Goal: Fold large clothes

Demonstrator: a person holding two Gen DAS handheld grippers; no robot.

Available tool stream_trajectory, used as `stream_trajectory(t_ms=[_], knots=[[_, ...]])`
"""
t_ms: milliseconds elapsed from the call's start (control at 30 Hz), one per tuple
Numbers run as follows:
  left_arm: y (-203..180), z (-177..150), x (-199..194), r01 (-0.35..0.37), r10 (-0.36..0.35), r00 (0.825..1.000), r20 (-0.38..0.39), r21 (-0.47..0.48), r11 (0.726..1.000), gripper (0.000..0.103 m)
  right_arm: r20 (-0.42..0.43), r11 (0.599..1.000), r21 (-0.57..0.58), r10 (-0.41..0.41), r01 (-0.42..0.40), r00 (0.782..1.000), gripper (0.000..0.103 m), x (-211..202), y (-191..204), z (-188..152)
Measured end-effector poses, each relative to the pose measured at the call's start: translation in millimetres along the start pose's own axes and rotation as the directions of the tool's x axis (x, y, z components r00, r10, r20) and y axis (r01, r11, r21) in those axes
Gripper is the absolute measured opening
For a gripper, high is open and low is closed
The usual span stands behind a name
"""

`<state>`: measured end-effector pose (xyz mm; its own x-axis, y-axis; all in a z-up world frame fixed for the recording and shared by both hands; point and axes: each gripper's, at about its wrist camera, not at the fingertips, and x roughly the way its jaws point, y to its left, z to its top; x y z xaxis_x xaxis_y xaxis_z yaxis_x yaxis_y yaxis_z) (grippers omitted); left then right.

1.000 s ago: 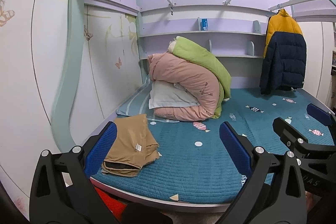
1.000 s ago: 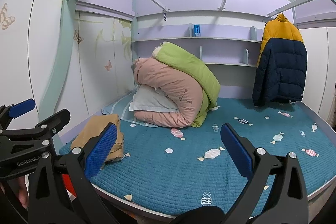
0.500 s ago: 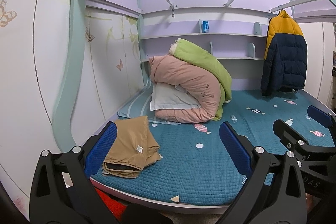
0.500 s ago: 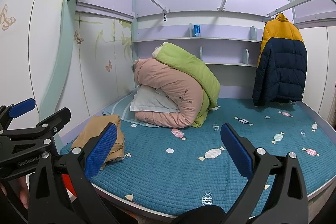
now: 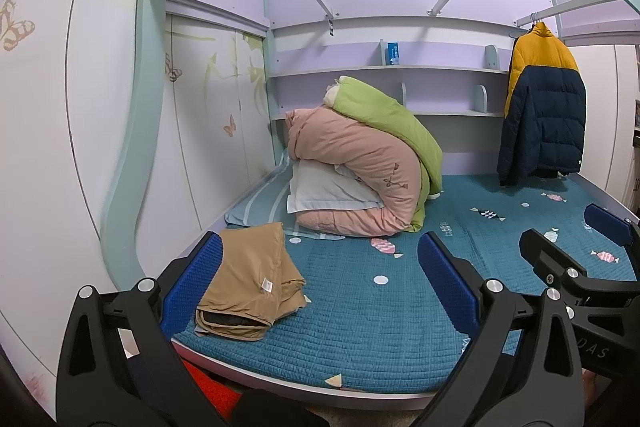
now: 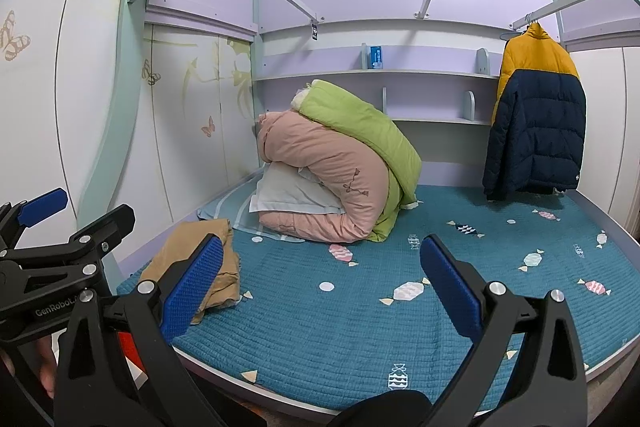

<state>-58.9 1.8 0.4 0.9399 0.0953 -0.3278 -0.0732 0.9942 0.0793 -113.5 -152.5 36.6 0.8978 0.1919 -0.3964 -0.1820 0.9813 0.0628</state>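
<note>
**Both claws wide apart and empty; folded garment at the bed's near left corner**

Left gripper (image 5: 320, 283): jaws spread wide, blue pads far apart at the lower part of its own view. Nothing sits between them and nothing is touched. The left pad (image 5: 192, 285) overlaps the edge of the tan folded garment (image 5: 250, 287) in the picture only; the claw is held short of the bed.

Right gripper (image 6: 320, 283): jaws likewise spread wide, holding nothing and touching nothing. Its body also shows at the lower right edge of the left view.

Tan folded garment: lies flat on the teal bed cover (image 5: 380, 311), at lower left of both frames, near the mattress's front edge. A small white label faces up on it.

Elsewhere: a pink quilt (image 5: 356, 167) and green quilt (image 5: 384, 123) are heaped at frame centre over a pale pillow (image 5: 324, 191). A yellow and navy jacket (image 5: 544, 107) hangs from a rail at upper right.
</note>
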Motion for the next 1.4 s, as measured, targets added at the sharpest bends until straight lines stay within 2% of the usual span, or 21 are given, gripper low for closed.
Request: stream_trajectory(t_ms=[1000, 1400], knots=[[2.6, 1.4, -4.5, -0.019, 0.019, 1.000, 0.006, -0.004, 1.000, 0.098, -0.010, 1.000, 0.015, 0.003, -0.003, 1.000, 0.095, -1.3, 14.5, 1.1], [6.3, 1.1, -3.4, -0.032, 0.032, 0.999, 0.031, 0.009, 0.999, 0.098, -0.010, 1.000, 0.016, 0.004, -0.004, 1.000, 0.095, 2.4, 16.1, 2.2]])
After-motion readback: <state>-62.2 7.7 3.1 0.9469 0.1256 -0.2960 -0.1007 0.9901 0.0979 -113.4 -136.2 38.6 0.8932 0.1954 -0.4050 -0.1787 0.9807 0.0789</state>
